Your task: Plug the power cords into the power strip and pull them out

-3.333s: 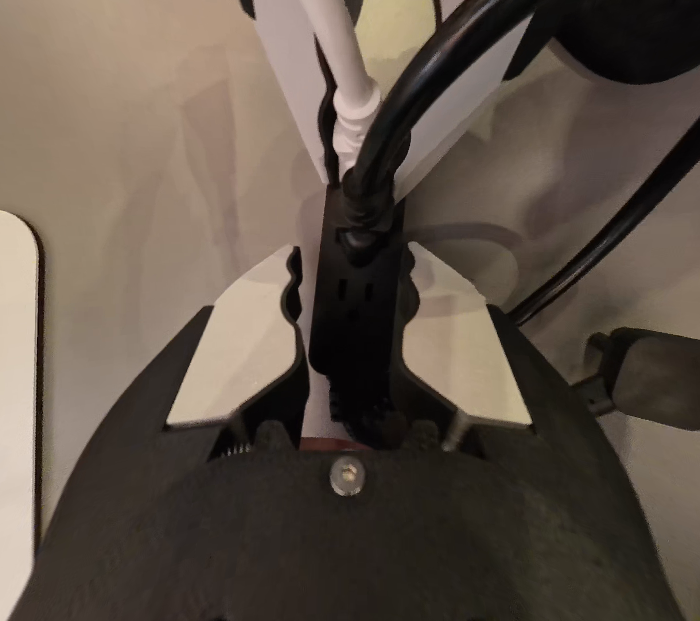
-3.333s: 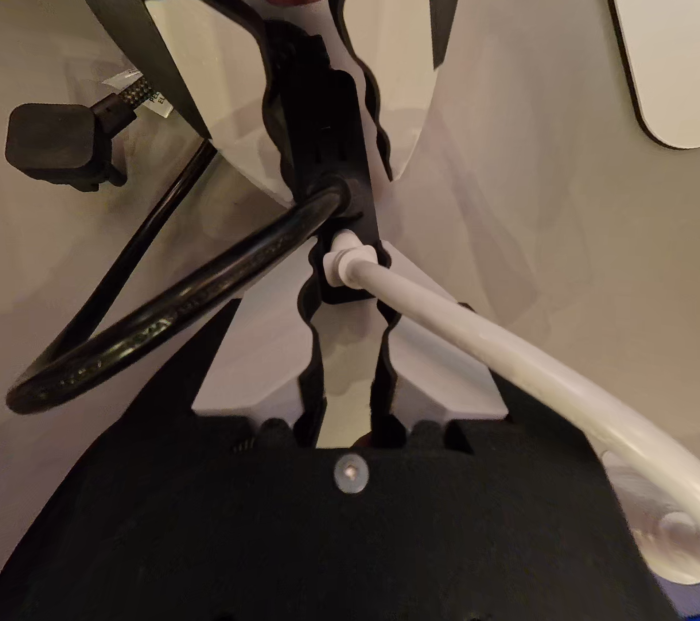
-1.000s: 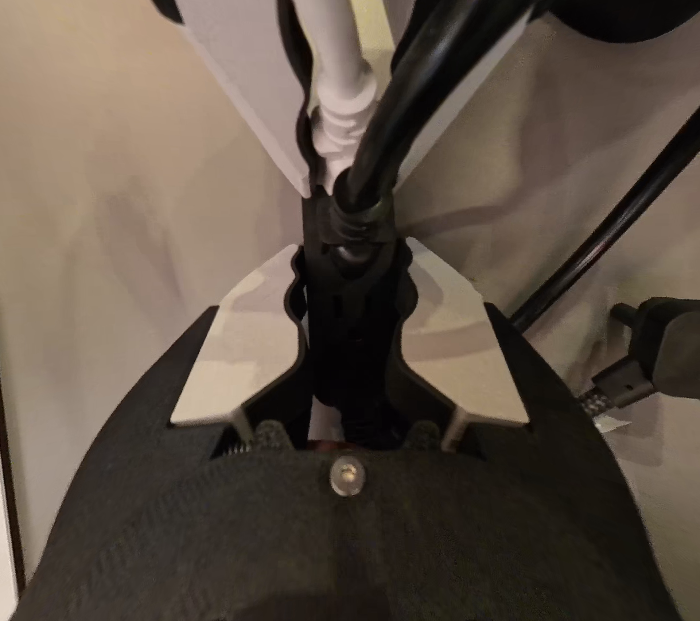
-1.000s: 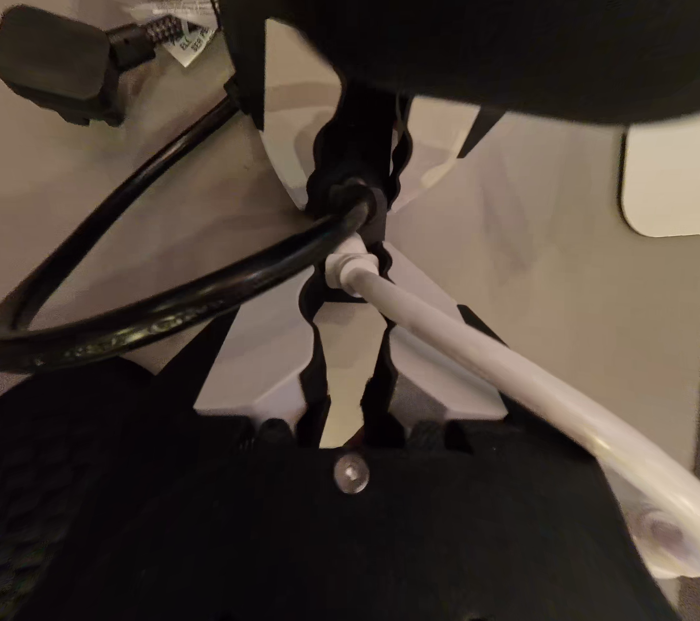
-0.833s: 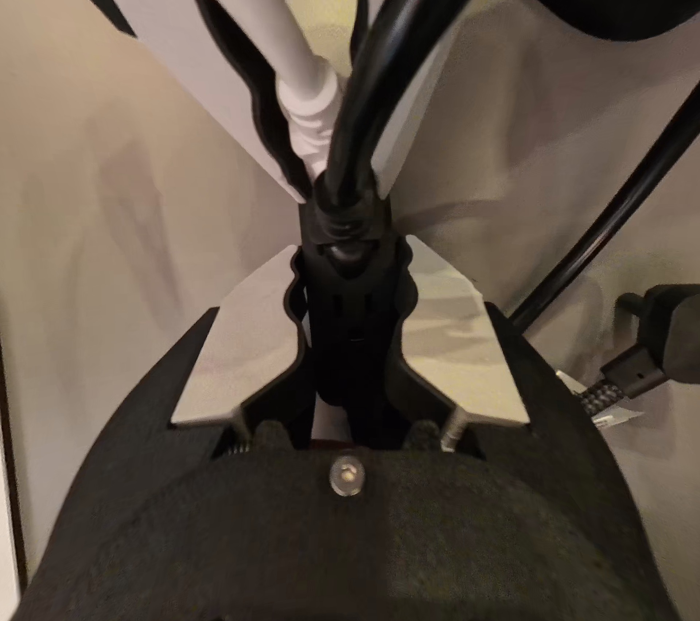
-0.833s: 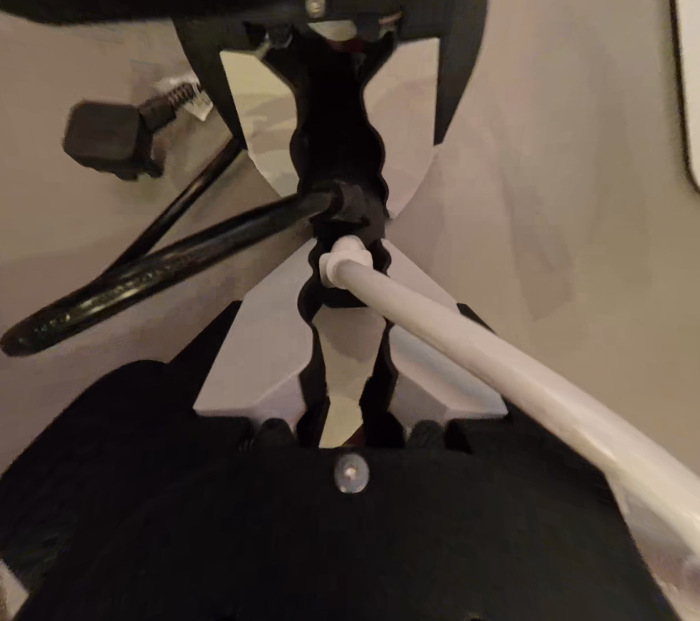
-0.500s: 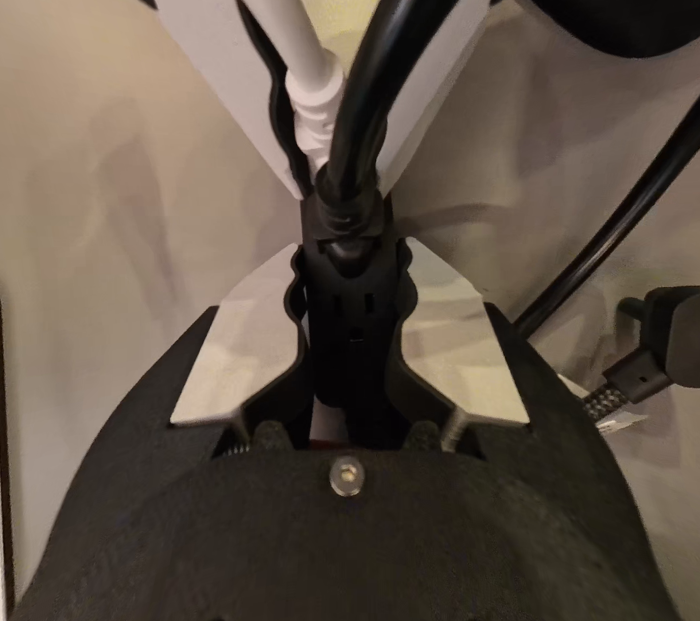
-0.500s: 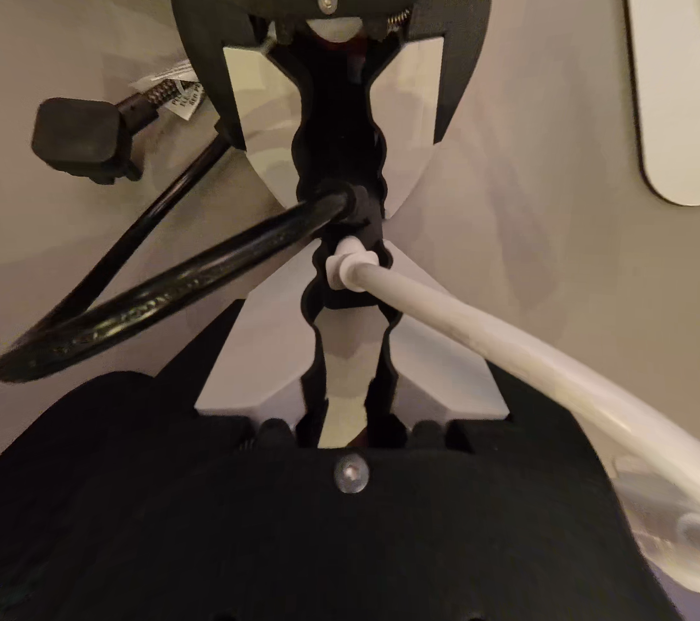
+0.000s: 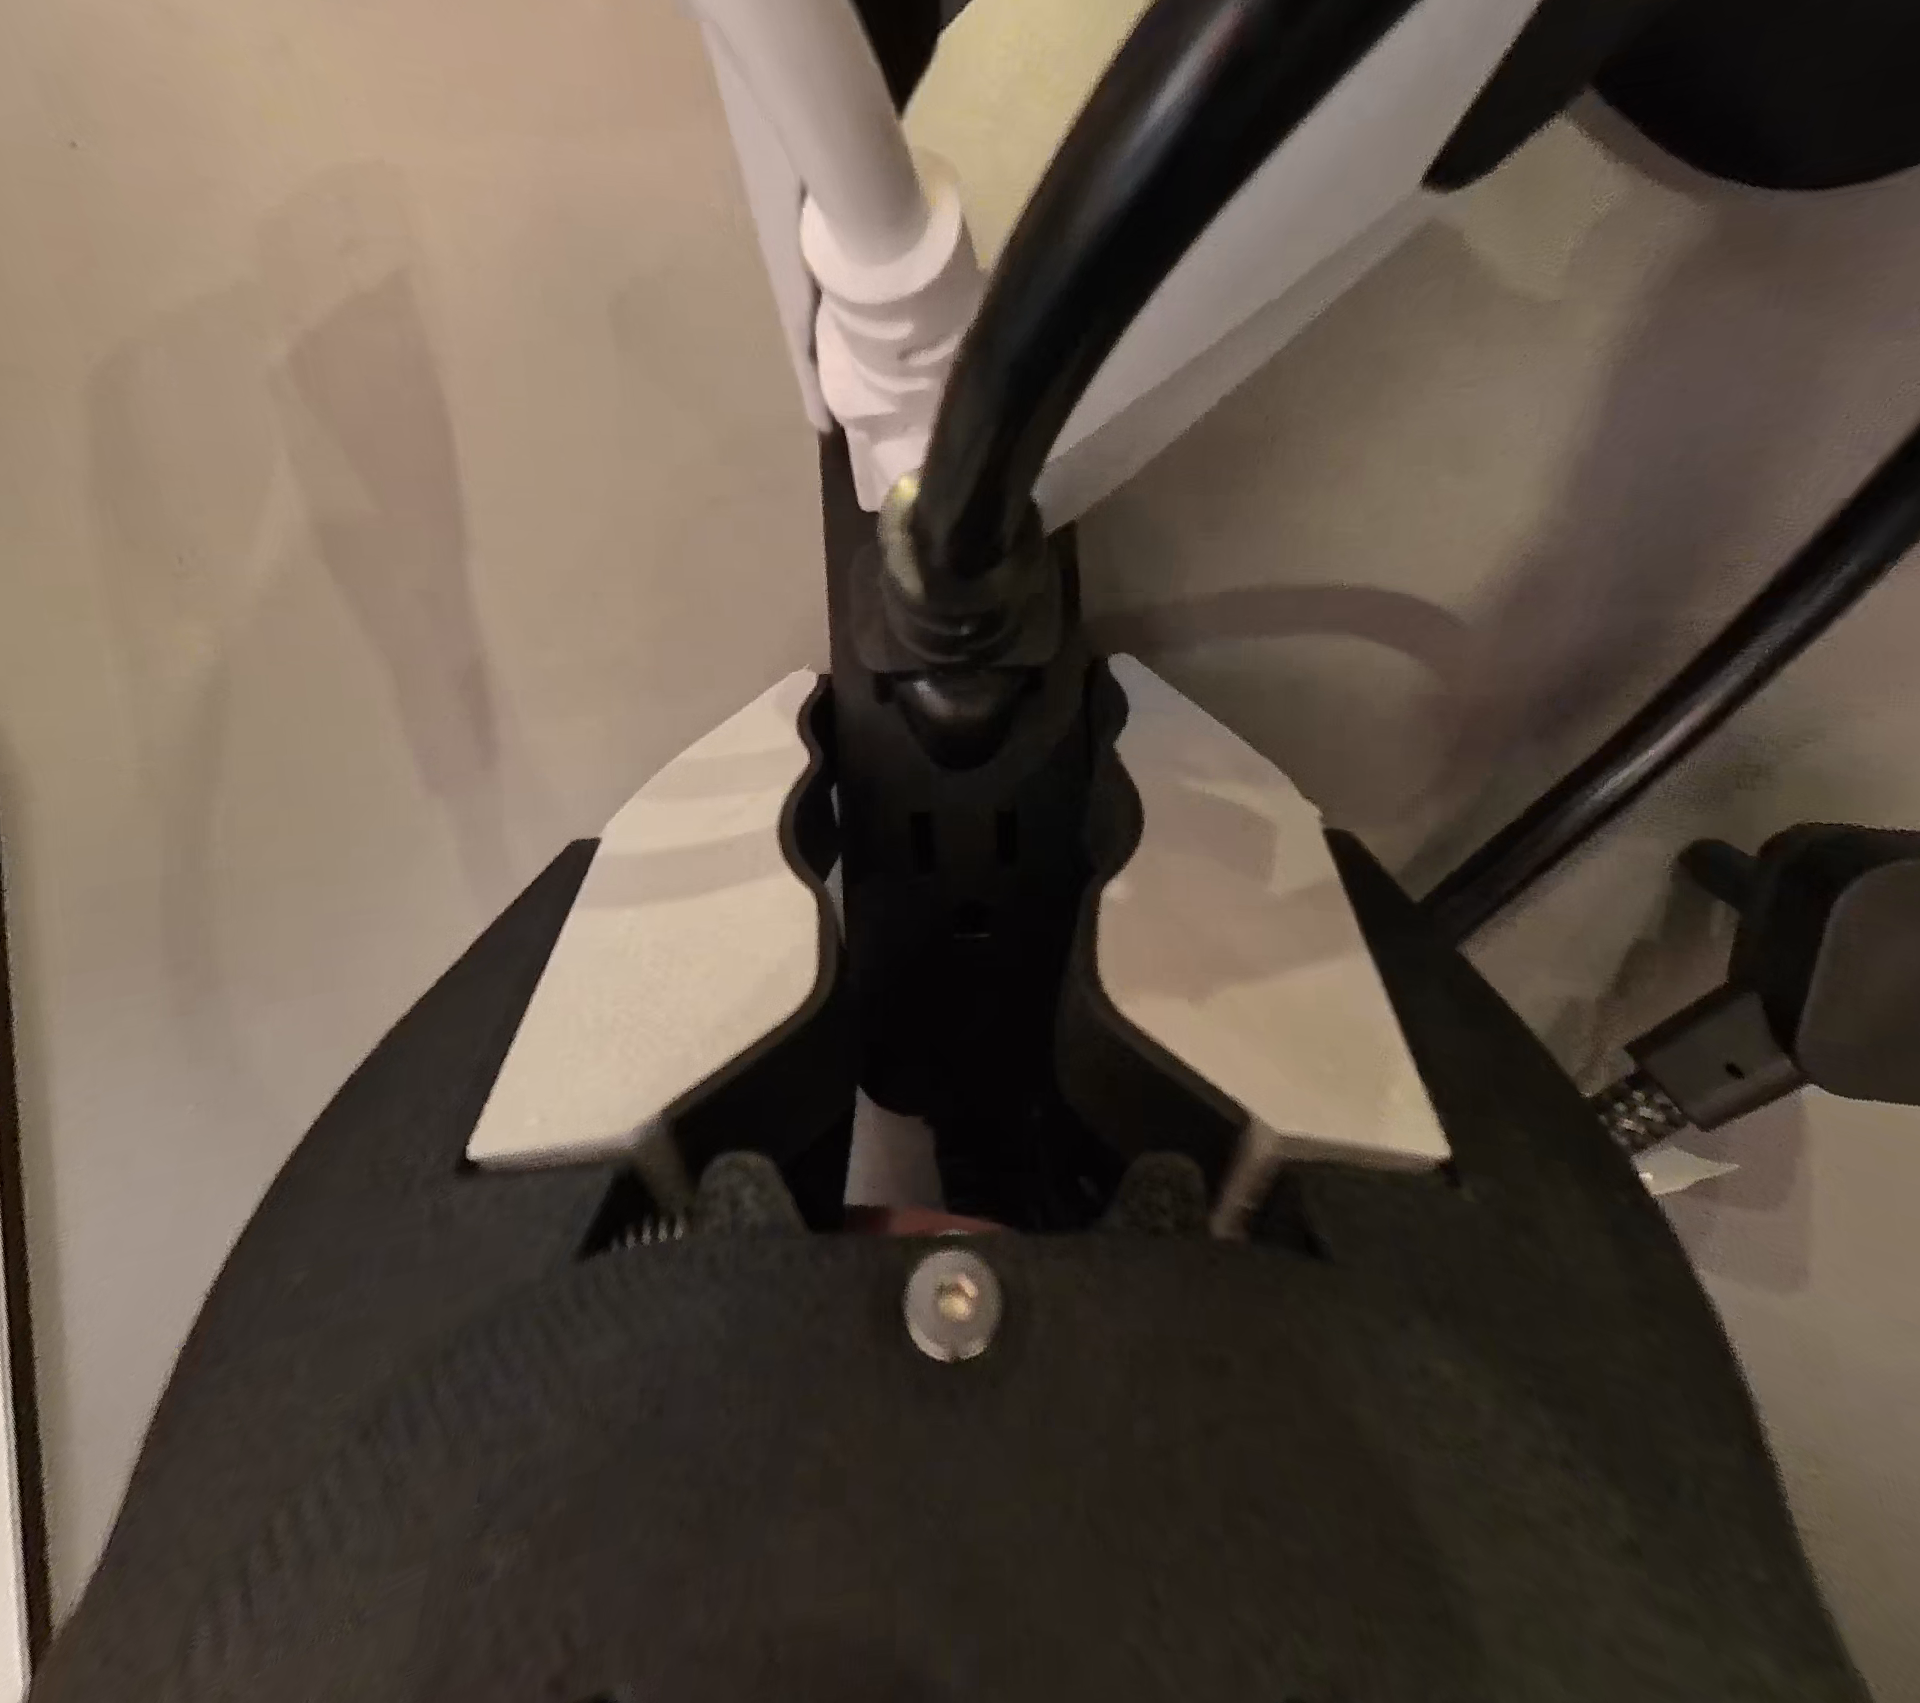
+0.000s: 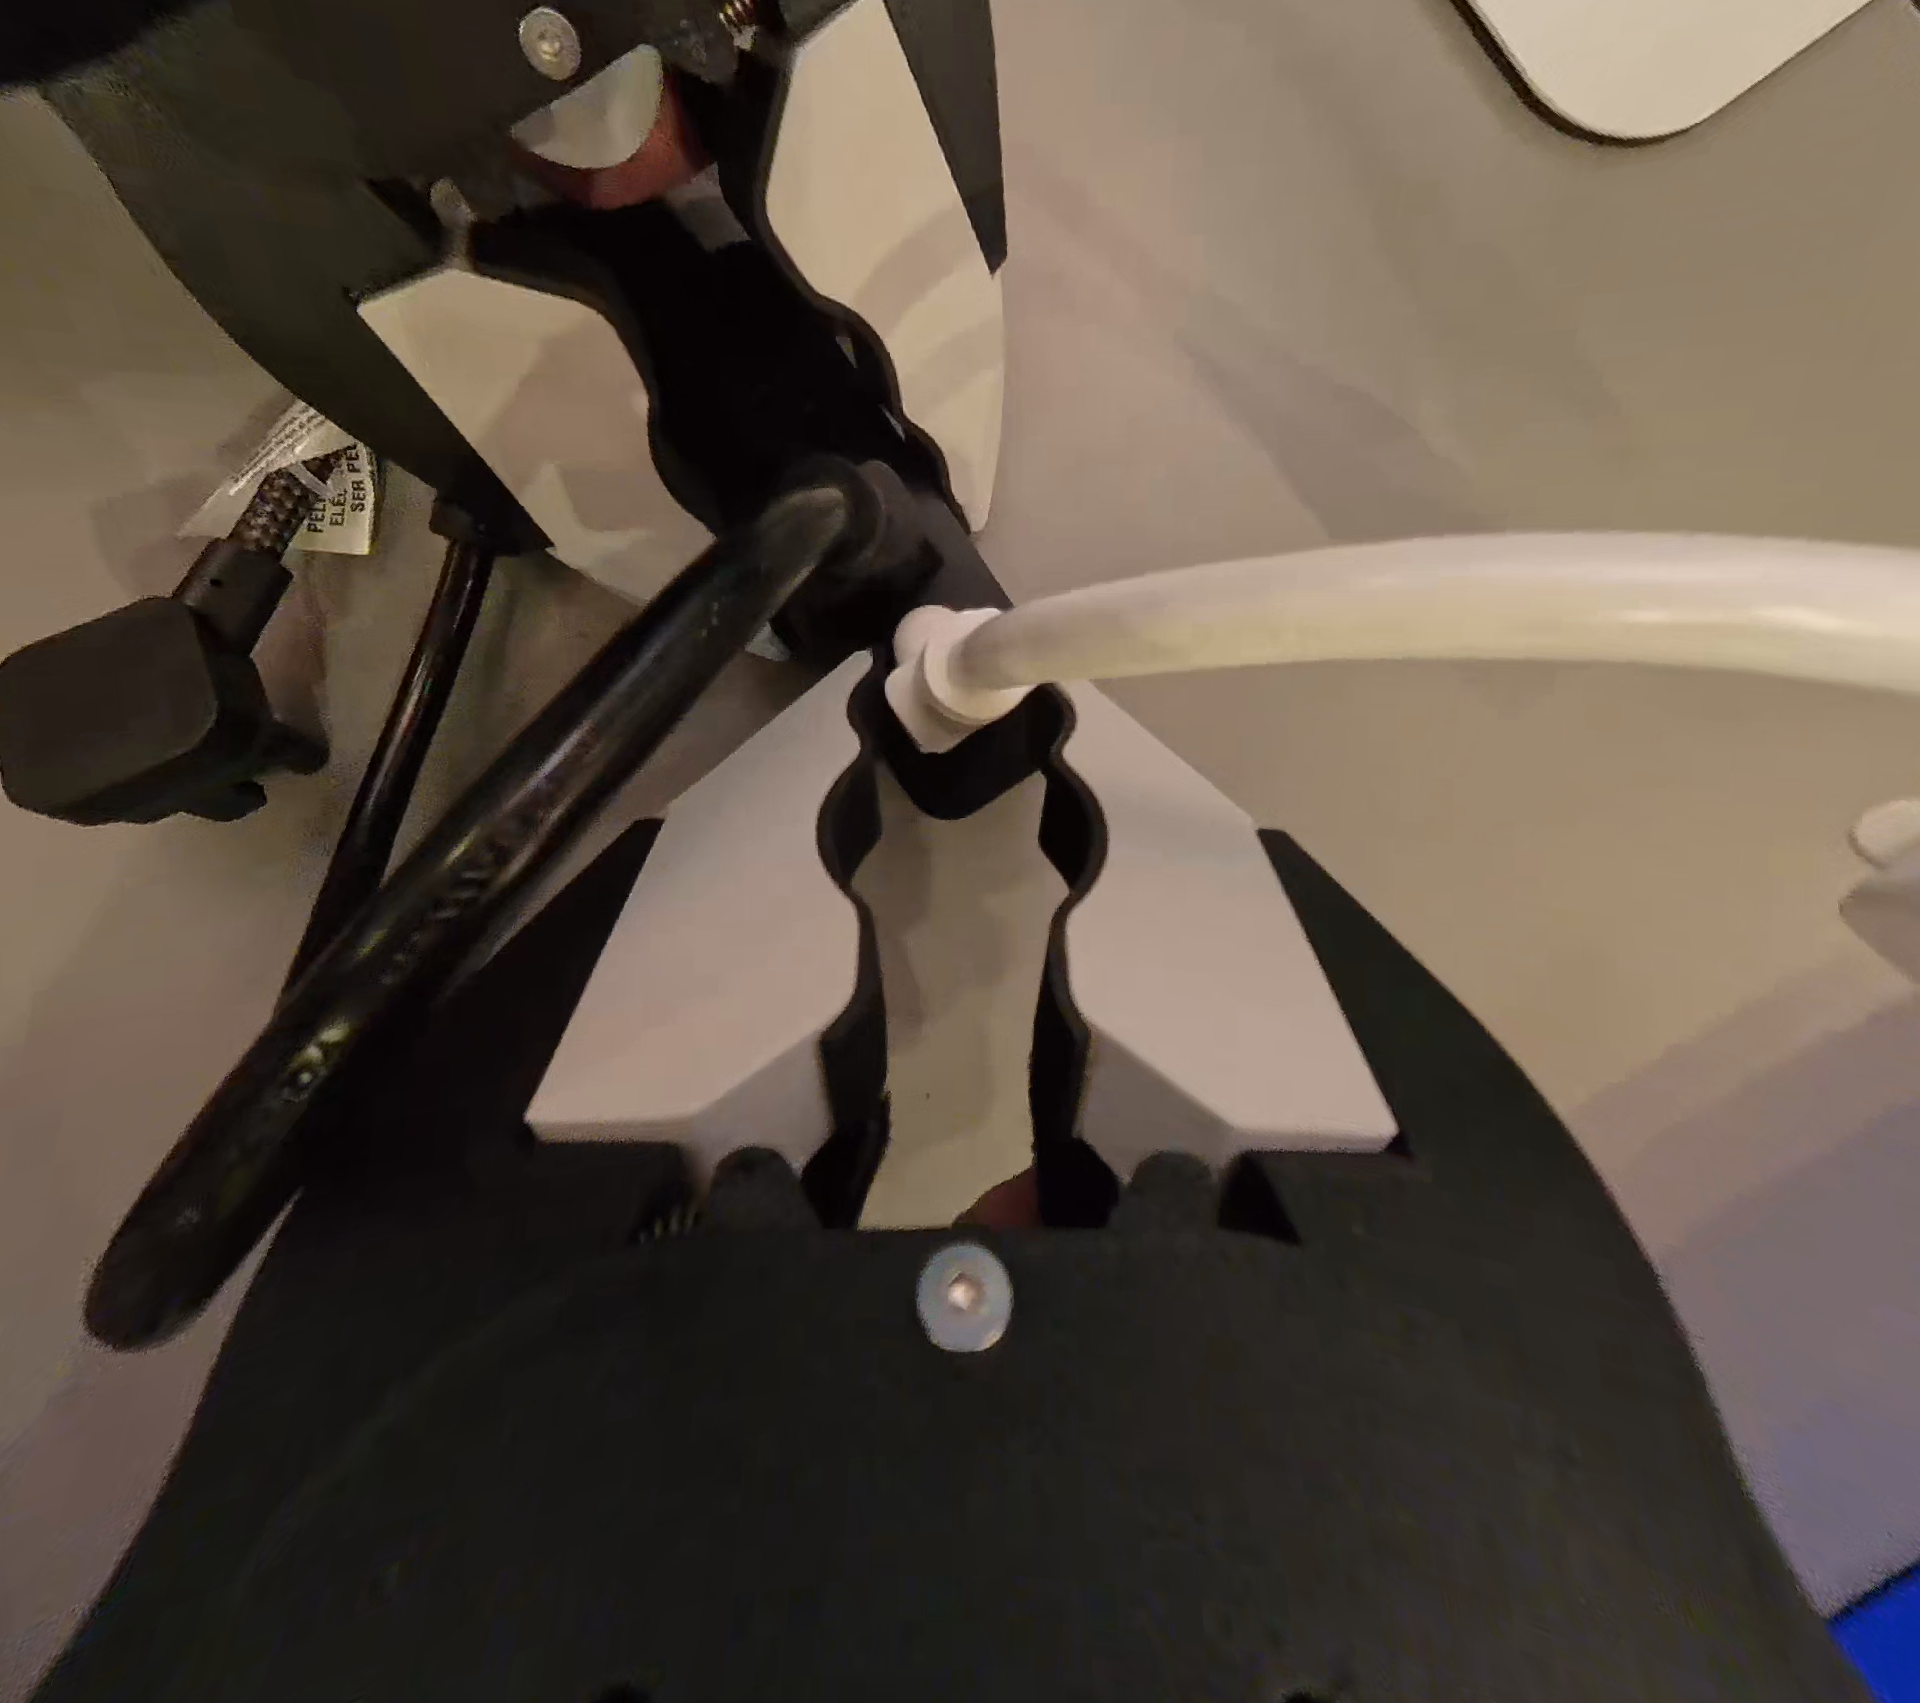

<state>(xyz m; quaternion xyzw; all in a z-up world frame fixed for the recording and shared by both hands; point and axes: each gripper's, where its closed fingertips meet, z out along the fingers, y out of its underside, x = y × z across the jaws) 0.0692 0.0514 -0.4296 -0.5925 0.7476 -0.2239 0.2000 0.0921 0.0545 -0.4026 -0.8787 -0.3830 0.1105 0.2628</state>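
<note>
**Between the two tongs: strip braced, white plug gripped**

Inside the left gripper, the narrow black plastic power strip is pinched along its sides by the fingers. One empty socket faces up near the tong's base. The strip is probably held this way so that it cannot slide while a plug is worked. Just past the left fingertips, the thick glossy black power cord is seated in the strip and arches up and away.

Directly beyond it, the white round power cord meets the strip's far end through its ribbed white collar. The right gripper faces the left one tip to tip and is pressed onto the white plug body behind that collar. The grip suits a pull or push along the socket axis. Whether the white prongs are fully seated cannot be told.

A loose black angled plug on a braided cable lies on the pale tabletop, well to one side of both tongs.

Compared with half a second ago, the right view shows the left tong swung from straight ahead to up and left. The white cord now leaves sideways rather than trailing back beside the right tong. Both grips are unchanged.
</note>
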